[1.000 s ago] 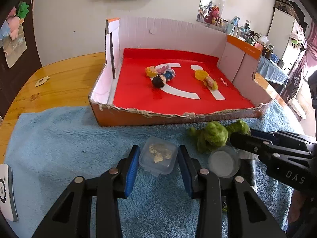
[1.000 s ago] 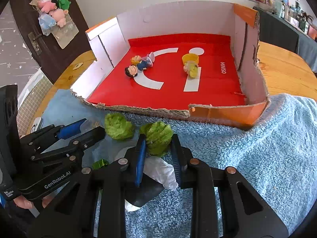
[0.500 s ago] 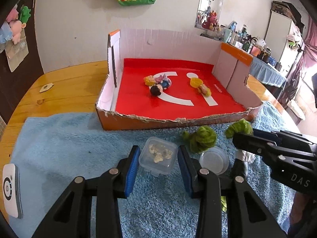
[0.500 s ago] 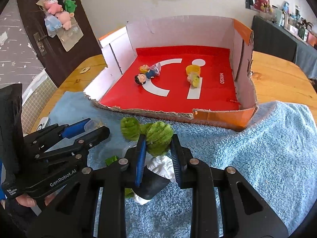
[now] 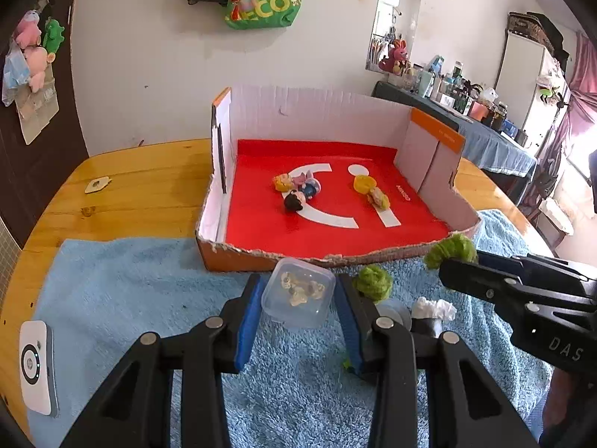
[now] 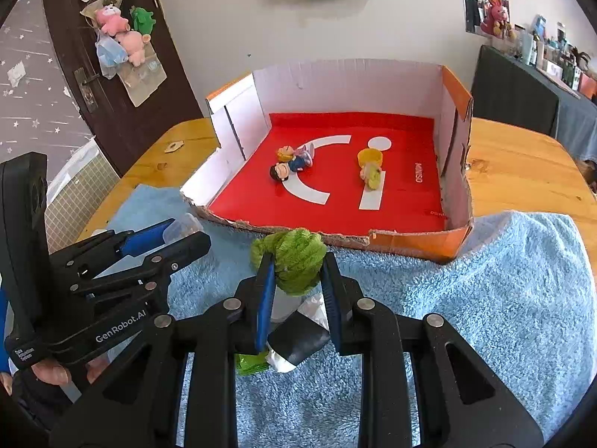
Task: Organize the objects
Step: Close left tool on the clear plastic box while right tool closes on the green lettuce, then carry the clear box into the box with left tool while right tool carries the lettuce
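My left gripper (image 5: 298,295) is shut on a small clear plastic container (image 5: 298,293) with pale bits inside, held above the blue towel (image 5: 130,291). My right gripper (image 6: 296,272) is shut on a green fuzzy toy (image 6: 294,261), also off the towel. From the left wrist view the right gripper (image 5: 462,265) shows at the right with the green toy (image 5: 453,248) at its tips. A second green fuzzy ball (image 5: 373,282) lies on the towel between them. Ahead stands the cardboard box (image 5: 317,115) with a red floor, holding doll figures (image 5: 298,190) and a yellow cup (image 5: 363,183).
Under the right gripper lie a round clear lid (image 5: 391,311), a crumpled white tissue (image 5: 433,308) and a black object (image 6: 298,339). A white device (image 5: 37,366) sits at the towel's left edge. The wooden table (image 5: 141,186) carries a small wooden chip (image 5: 97,184).
Both grippers have risen with their loads: the clear container and the green toy are higher above the towel. More of the room and wall shows above the box.
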The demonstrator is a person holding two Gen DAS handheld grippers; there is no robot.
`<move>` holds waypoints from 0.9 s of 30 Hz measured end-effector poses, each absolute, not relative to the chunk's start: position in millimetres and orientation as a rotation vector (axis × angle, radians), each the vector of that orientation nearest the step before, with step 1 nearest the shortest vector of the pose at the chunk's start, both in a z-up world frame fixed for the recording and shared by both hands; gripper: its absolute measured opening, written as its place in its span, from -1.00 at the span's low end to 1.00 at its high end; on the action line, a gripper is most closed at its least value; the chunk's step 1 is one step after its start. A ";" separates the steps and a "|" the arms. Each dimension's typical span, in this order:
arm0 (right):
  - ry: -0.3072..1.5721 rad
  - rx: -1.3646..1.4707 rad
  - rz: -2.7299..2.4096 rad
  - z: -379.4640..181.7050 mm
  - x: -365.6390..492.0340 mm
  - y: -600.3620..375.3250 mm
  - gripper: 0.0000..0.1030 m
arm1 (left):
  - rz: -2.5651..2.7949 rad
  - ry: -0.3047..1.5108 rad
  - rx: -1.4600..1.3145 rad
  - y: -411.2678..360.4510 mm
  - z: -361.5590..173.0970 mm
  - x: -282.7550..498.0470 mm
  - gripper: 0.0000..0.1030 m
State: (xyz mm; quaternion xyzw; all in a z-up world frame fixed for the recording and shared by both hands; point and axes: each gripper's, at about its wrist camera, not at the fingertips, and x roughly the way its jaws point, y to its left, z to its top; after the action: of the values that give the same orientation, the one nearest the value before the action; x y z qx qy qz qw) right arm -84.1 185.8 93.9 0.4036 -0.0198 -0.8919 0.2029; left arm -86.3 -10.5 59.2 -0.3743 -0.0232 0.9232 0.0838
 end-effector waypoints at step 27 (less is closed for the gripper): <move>-0.062 1.103 -2.519 109.4 -113.8 191.9 -0.55 | 2.750 -0.078 -1.072 -0.8 78.1 -127.9 -0.20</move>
State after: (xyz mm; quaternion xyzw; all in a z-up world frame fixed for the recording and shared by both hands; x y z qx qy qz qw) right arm -113.8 191.9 109.4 0.3933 -0.0222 -0.8984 0.1944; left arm -127.9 -0.8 78.1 -0.3614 -0.0263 0.9273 0.0944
